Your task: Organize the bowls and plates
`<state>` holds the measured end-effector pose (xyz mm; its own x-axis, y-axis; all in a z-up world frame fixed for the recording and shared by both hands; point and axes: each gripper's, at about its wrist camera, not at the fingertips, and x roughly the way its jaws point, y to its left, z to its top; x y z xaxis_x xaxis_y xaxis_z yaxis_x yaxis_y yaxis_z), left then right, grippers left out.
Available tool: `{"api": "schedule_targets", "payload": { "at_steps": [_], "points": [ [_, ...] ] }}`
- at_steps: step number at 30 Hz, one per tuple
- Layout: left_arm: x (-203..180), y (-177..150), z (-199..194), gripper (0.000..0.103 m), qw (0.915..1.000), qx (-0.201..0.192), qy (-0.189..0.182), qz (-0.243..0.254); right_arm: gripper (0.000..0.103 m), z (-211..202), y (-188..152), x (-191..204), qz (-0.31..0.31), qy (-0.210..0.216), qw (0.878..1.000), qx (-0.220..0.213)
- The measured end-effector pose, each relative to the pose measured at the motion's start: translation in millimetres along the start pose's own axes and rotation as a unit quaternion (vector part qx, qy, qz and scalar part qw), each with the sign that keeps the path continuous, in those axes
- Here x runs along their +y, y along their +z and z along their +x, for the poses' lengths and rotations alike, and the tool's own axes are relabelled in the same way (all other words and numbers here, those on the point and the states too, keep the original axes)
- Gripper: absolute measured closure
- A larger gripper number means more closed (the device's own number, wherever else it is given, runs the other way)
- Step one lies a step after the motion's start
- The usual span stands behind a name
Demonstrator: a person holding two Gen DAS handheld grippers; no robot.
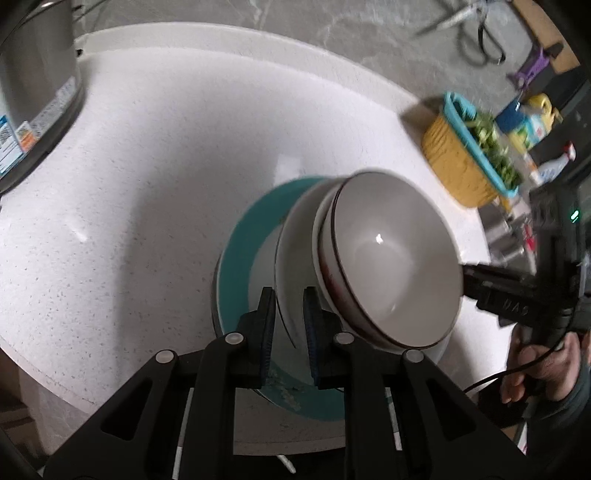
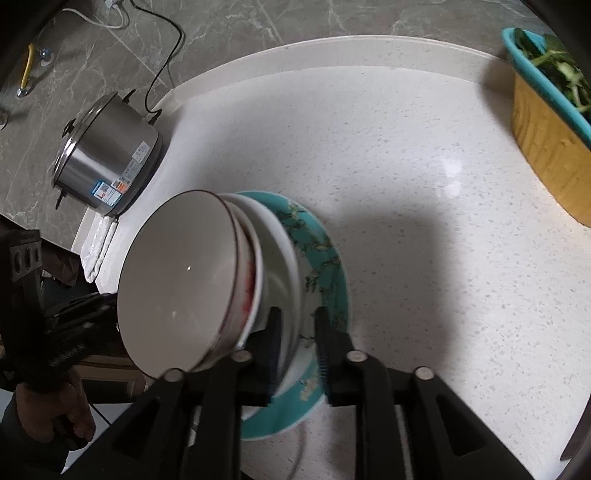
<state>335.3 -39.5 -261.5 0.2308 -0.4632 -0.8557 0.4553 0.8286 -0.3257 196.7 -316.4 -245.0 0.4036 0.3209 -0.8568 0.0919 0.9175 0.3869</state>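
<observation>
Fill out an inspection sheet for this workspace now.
Surface: white speckled counter.
Job's things: nested bowls on a white plate, stacked on a teal plate.
Clutter: steel pot; yellow basket with greens; bottles; folded cloth.
Grippers: left gripper straddles the white plate's rim; right gripper straddles the stack's far rim; pad contact unclear.
Cables: pot's black cord.
Surroundings: grey marble floor.

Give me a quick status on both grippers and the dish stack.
Left gripper pinching white plate rim. Right gripper astride same rim, loosened. Bowls stacked on teal plate. Nothing blocking.
</observation>
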Motion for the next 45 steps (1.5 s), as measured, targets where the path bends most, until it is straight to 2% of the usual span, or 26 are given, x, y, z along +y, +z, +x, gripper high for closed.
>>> {"api": "schedule_targets", "payload": {
  "at_steps": [2,4,5,7,8,11,12,13,14,16,17,18,19,20,21,22,23,25,27,28,30,32,33,36,41,45],
  "points": [
    [-1.6,-1.1,-13.9,0.088,0.9997,-0.020,0.013,0.000,0.054,-10.4,-3.8,-5.6,0.007,0.003,1.000,-0.011],
    [-6.1,-3.2,-29.5,0.088,0.9988,-0.040,0.027,0.000,0.046,-19.5,-6.6,-8.6,0.007,0.000,1.000,-0.020],
    [-8.6,-4.7,-35.4,0.088,0.9981,-0.048,0.039,0.001,0.037,-27.8,-9.6,-10.9,0.009,0.003,1.000,-0.028],
    [-16.6,-10.2,-51.7,0.088,0.9945,-0.069,0.079,0.005,0.023,-40.0,-13.2,-11.9,0.008,0.004,0.999,-0.043],
    [-21.3,-12.8,-58.9,0.087,0.9920,-0.077,0.099,0.008,0.021,-48.8,-15.7,-11.6,0.002,-0.001,0.999,-0.053],
    [-28.7,-21.0,-83.1,0.070,0.9830,-0.113,0.143,-0.021,0.019,-73.2,-20.8,-9.2,-0.011,-0.011,0.996,-0.082],
    [-30.2,-22.5,-92.2,0.053,0.9798,-0.128,0.147,-0.044,0.018,-85.7,-22.2,-7.0,-0.019,-0.009,0.995,-0.102],
    [-31.4,-24.9,-101.7,0.042,0.9767,-0.141,0.149,-0.062,0.018,-100.0,-23.7,-4.7,-0.027,-0.010,0.991,-0.131],
    [-32.1,-28.4,-110.8,0.042,0.9741,-0.155,0.148,-0.071,0.015,-113.5,-25.7,-2.2,-0.035,-0.012,0.987,-0.159],
    [-44.2,-32.9,-131.9,0.042,0.9700,-0.181,0.149,-0.065,0.007,-147.7,-33.4,8.6,-0.061,-0.014,0.970,-0.235],
    [-51.6,-33.8,-140.7,0.041,0.9682,-0.191,0.152,-0.055,0.000,-168.7,-42.1,16.6,-0.080,-0.017,0.953,-0.290],
    [-64.2,-34.6,-153.2,0.034,0.9646,-0.207,0.159,-0.032,0.000,-185.2,-52.5,22.4,-0.091,-0.026,0.936,-0.339],
    [-73.2,-35.6,-162.5,0.021,0.9600,-0.223,0.168,-0.021,0.000,-200.4,-64.8,28.9,-0.096,-0.044,0.915,-0.389],
    [-78.5,-36.5,-169.5,0.015,0.9567,-0.234,0.173,-0.015,0.000,-209.2,-74.4,32.6,-0.093,-0.060,0.902,-0.418],
    [-86.6,-39.0,-180.0,0.006,0.9525,-0.250,0.173,-0.009,0.000,-214.6,-82.6,35.0,-0.087,-0.072,0.892,-0.438],
    [-91.4,-43.0,-191.6,0.004,0.9492,-0.267,0.167,-0.006,0.000,-217.3,-87.6,36.3,-0.082,-0.078,0.886,-0.449],
    [-93.8,-46.0,-201.2,0.004,0.9482,-0.275,0.159,-0.006,0.000,-222.0,-92.5,37.9,-0.080,-0.075,0.885,-0.452],
    [-96.0,-46.4,-210.2,0.004,0.9536,-0.266,0.141,-0.010,0.000,-228.9,-99.0,41.6,-0.080,-0.059,0.889,-0.447],
    [-101.5,-50.0,-220.8,0.004,0.9560,-0.259,0.137,-0.018,0.000,-235.5,-105.8,47.9,-0.070,-0.073,0.894,-0.436],
    [-104.6,-51.4,-225.9,0.004,0.9565,-0.254,0.143,-0.018,0.000,-237.7,-109.4,49.7,-0.060,-0.083,0.897,-0.430],
    [-109.3,-60.4,-239.9,0.003,0.9531,-0.251,0.168,-0.020,0.000,-242.2,-121.9,58.2,-0.052,-0.076,0.903,-0.420],
    [-117.3,-67.1,-245.2,0.000,0.9490,-0.230,0.214,-0.028,0.000,-246.8,-138.9,72.9,-0.057,-0.086,0.903,-0.417],
    [-120.9,-72.5,-246.2,0.000,0.9490,-0.219,0.225,-0.028,0.000,-247.5,-144.9,80.5,-0.065,-0.098,0.903,-0.413],
    [-131.0,-98.7,-252.6,0.000,0.9508,-0.217,0.219,-0.030,0.000,-249.7,-157.2,94.6,-0.079,-0.114,0.906,-0.400],
    [-153.9,-128.9,-256.5,0.000,0.9524,-0.202,0.224,-0.042,0.000,-249.4,-163.1,105.4,-0.064,-0.149,0.919,-0.360],
    [-176.8,-145.6,-250.5,0.000,0.9567,-0.187,0.218,-0.047,0.000,-251.2,-158.0,97.1,-0.052,-0.136,0.936,-0.321]
  ]
}}
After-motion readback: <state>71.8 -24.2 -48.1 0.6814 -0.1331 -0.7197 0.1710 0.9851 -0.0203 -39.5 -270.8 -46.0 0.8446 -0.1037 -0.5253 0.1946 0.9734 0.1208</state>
